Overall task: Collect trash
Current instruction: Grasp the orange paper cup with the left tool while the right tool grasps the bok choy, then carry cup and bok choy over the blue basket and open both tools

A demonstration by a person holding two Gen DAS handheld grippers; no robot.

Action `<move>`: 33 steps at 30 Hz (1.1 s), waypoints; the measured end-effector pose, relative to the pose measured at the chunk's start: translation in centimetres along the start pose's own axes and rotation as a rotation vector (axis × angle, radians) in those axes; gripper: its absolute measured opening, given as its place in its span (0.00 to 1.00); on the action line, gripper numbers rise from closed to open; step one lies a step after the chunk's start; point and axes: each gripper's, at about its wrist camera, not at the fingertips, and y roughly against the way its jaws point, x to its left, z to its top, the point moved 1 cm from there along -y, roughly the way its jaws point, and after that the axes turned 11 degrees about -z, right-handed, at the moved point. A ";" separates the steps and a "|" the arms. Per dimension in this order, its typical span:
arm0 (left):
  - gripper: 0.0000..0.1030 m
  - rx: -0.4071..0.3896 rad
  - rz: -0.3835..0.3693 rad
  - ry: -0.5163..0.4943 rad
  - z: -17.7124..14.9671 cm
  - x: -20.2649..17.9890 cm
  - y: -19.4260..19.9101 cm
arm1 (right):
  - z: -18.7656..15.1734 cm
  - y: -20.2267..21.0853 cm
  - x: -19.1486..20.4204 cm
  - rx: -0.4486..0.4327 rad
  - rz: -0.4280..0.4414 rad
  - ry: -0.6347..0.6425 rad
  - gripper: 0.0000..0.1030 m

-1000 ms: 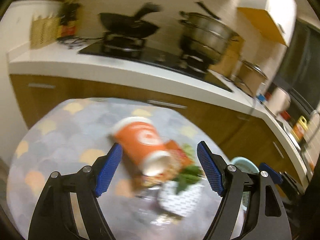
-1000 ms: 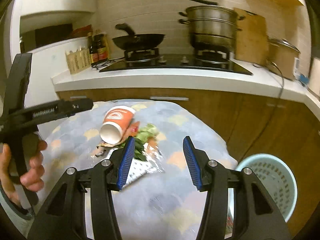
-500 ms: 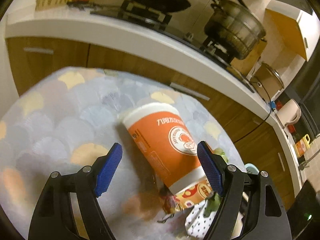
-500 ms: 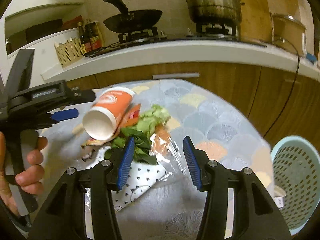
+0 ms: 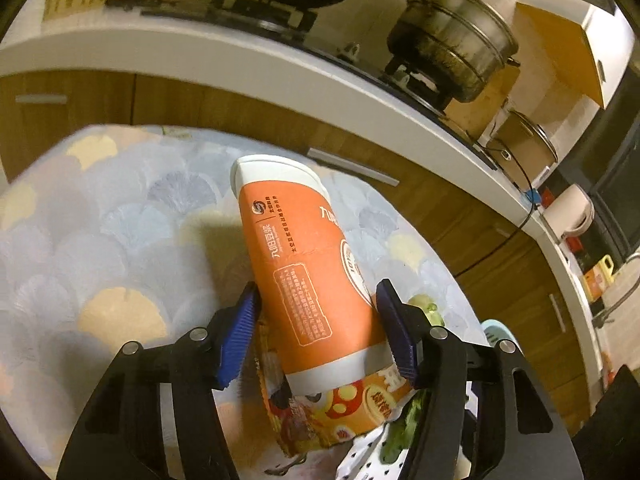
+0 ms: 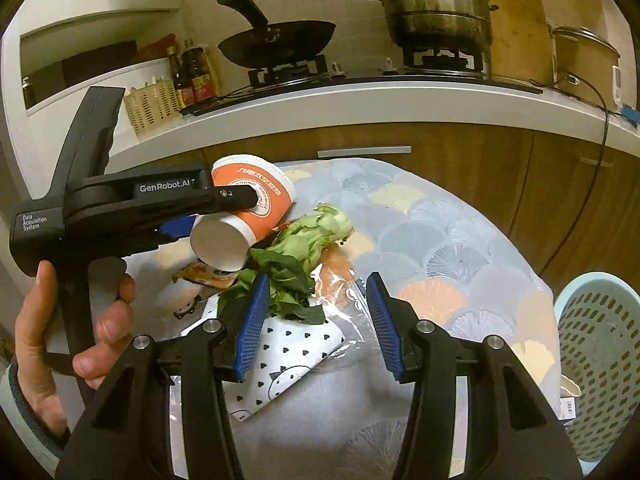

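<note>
An orange paper cup (image 5: 304,276) lies on its side on the round table with the patterned cloth (image 5: 100,240). My left gripper (image 5: 316,340) is shut on the cup, both blue pads touching its sides. In the right wrist view the cup (image 6: 248,216) rests on a pile of trash: green leafy vegetable (image 6: 304,248), an orange snack wrapper (image 6: 200,274), a white dotted paper bag (image 6: 292,352) and clear plastic film (image 6: 340,300). My right gripper (image 6: 316,324) is open and empty, just above the leaves and the bag.
A light blue perforated basket (image 6: 596,364) stands on the floor at the table's right. Behind the table runs a wooden cabinet with a white counter (image 6: 360,100), carrying a wok (image 6: 276,40), a steel pot (image 6: 436,0) and bottles.
My left gripper moved in around the orange cup and closed on it. My right gripper came lower and closer to the leaves and the bag.
</note>
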 end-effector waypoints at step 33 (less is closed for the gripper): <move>0.44 -0.154 -0.162 -0.117 0.2 -5.3 8.7 | 3.3 4.6 -2.1 -0.040 0.027 -0.044 0.17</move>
